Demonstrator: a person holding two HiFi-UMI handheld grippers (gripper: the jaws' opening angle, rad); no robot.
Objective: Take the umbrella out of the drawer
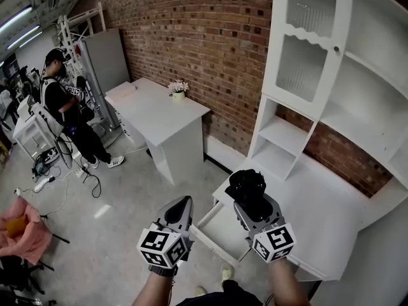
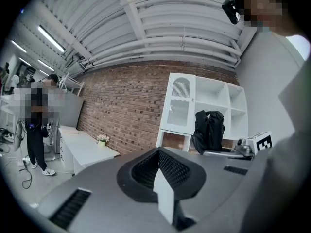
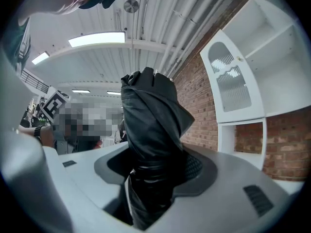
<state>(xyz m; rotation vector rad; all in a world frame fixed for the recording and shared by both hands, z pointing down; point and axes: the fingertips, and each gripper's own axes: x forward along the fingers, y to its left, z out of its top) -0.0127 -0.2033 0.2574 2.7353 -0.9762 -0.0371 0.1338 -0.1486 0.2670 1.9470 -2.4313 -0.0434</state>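
My right gripper (image 1: 252, 204) is shut on a black folded umbrella (image 1: 248, 187), which stands upright out of its jaws above the open white drawer (image 1: 214, 245). In the right gripper view the umbrella (image 3: 151, 130) fills the gap between the black pads, with the right gripper (image 3: 156, 174) clamped round its lower part. The left gripper (image 1: 182, 208) hangs beside it to the left, over the floor. Its jaws meet at the tip with nothing between them, and the left gripper (image 2: 163, 173) view shows the umbrella (image 2: 210, 128) off to the right.
The drawer belongs to a white desk (image 1: 322, 218) under a white shelf unit with an open glazed door (image 1: 311, 40). Against the brick wall stands a white table (image 1: 159, 113) with a flower pot (image 1: 178, 90). A person (image 1: 67, 110) stands at far left, near a pink seat (image 1: 22, 231).
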